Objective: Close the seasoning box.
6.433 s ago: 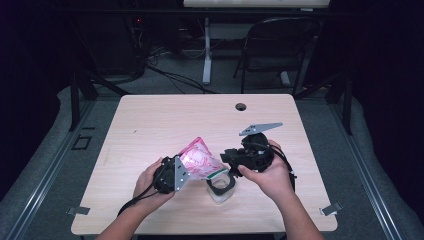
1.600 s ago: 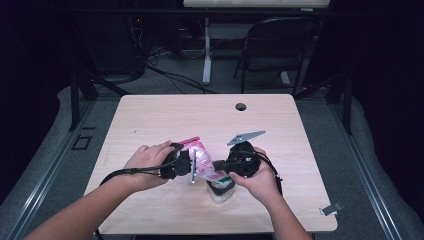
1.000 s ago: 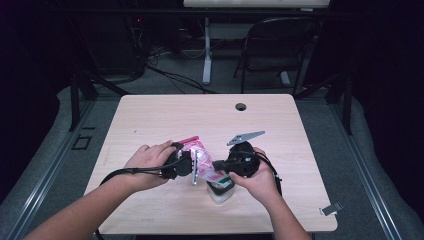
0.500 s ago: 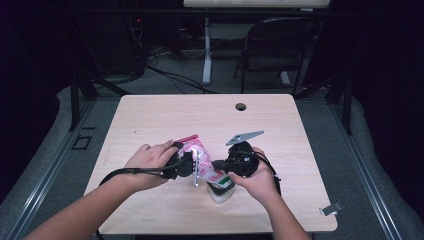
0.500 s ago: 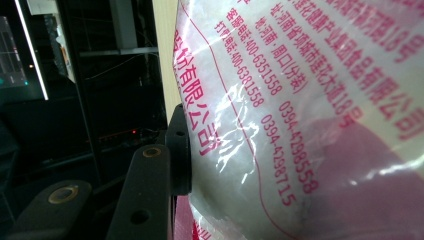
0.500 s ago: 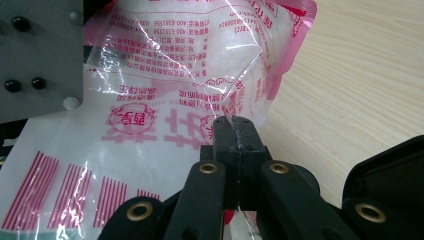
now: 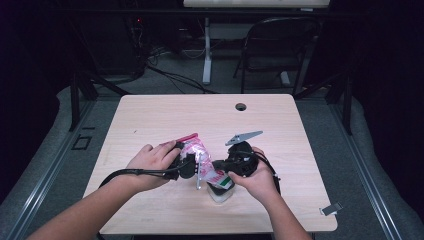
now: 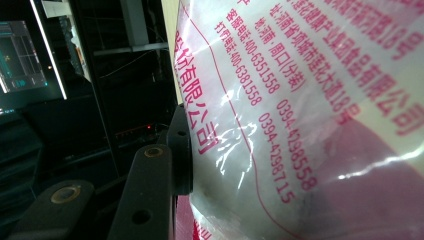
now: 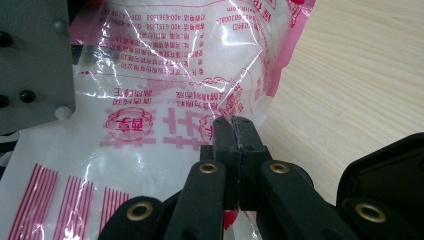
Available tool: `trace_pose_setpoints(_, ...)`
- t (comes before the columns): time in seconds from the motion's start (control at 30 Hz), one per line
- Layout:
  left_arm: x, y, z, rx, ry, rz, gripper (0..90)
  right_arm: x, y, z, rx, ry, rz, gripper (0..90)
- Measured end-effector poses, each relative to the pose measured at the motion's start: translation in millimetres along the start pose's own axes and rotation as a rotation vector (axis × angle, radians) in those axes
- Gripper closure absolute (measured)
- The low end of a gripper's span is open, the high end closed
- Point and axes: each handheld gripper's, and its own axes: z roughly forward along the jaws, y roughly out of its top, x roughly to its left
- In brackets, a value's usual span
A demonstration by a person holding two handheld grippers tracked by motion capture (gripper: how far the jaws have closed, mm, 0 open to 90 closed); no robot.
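Though the clear plastic bag with pink print (image 7: 196, 152) blocks most of the left gripper view, the left gripper (image 7: 189, 165) grips it; the right gripper (image 9: 234, 131) pinches its film, above the wooden table (image 7: 150, 115). Unchanged since earlier; white container (image 7: 221, 191) half hidden.

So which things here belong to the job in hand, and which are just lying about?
In the job:
- pink-printed plastic bag
- left tongs, closed on the bag
- right tongs, pinching the bag's film
- white container under the bag

Lying about:
- chair behind the table
- cables on the floor
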Motion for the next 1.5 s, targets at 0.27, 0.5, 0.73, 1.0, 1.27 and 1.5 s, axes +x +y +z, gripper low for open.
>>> trace_pose_setpoints(0.27, -0.4, 1.9, -1.7, 0.009, 0.01, 0.012, 63.5, -1.0, -0.3, 0.1, 0.003, -0.001, 0.0, 90.0)
trace_pose_setpoints(0.5, -0.6, 3.2, -3.7, 0.015, 0.022, 0.03, 63.8, -1.9, -1.2, 1.0, 0.003, -0.004, 0.003, 90.0)
trace_pose_setpoints(0.73, -2.4, 4.4, -4.9, 0.014, 0.035, 0.043, 64.1, -1.9, -2.1, 2.3, 0.015, -0.019, -0.005, 90.0)
trace_pose_setpoints(1.0, -2.7, 4.4, -8.3, 0.009, 0.043, 0.05, 64.6, -2.6, -2.9, 2.2, 0.013, -0.024, -0.003, 90.0)
trace_pose_setpoints(1.27, -3.7, 5.0, -10.9, 0.009, 0.05, 0.063, 65.0, -3.3, -4.0, 3.8, 0.014, -0.03, 0.005, 90.0)
trace_pose_setpoints(1.5, -4.5, 6.0, -12.0, 0.004, 0.05, 0.069, 65.5, -5.1, -4.8, 4.2, 0.017, -0.042, 0.007, 90.0)
